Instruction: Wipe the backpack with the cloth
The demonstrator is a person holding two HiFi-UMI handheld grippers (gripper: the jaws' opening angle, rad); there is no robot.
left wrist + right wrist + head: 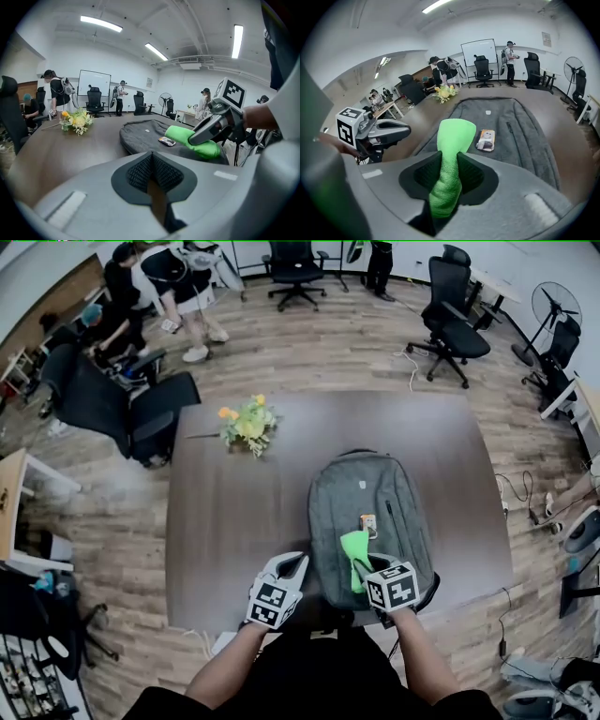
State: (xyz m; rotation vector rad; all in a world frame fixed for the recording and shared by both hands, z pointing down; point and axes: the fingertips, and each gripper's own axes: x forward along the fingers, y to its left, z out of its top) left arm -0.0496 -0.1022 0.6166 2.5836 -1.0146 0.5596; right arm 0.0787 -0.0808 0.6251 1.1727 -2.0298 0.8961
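Open-plan office. A big dark meeting table (234,512) sat on a wood-plank floor (328,352), with black swivel chairs (295,268) scattered around. A whiteboard (478,51) stood by the far white wall, a pedestal fan (553,306) off to the side, and strip lights (101,23) overhead. A light desk (14,493) sat at the room's edge; several people (178,282) stood or sat nearby.

Bare table (225,521) left of backpack (370,502); flowers (247,424) beyond.

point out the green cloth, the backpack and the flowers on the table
green cloth (456,135), right gripper view, on its flat free end
backpack (375,495), head view, on the grey upper front panel
flowers (248,425), head view, on the middle of the bunch
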